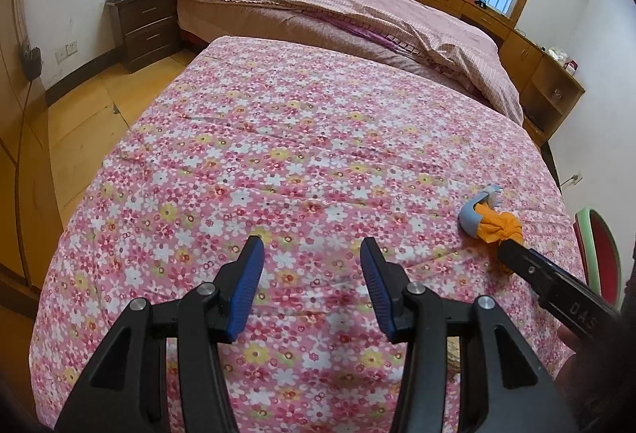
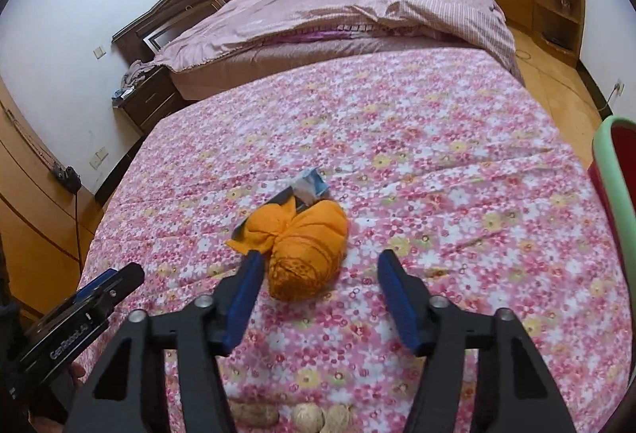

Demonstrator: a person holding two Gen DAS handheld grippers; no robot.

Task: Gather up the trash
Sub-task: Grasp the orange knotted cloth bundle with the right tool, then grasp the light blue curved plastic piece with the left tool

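The orange cloth bundle (image 2: 306,250) lies near the floral bedspread's (image 2: 437,155) near edge, a blue wrapper (image 2: 312,188) just behind; right gripper (image 2: 320,270) open around it, left gripper (image 1: 312,258) open, empty; green bin (image 2: 614,171) beside the right edge.

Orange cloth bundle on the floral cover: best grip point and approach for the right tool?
Take the orange bundle across its rounded near lobe, coming down from the near side. That lobe is the fattest, firmest-looking part and already lies between the right tool's open fingers. I'd avoid the flat wrapper tucked behind it; it looks too thin to pinch.
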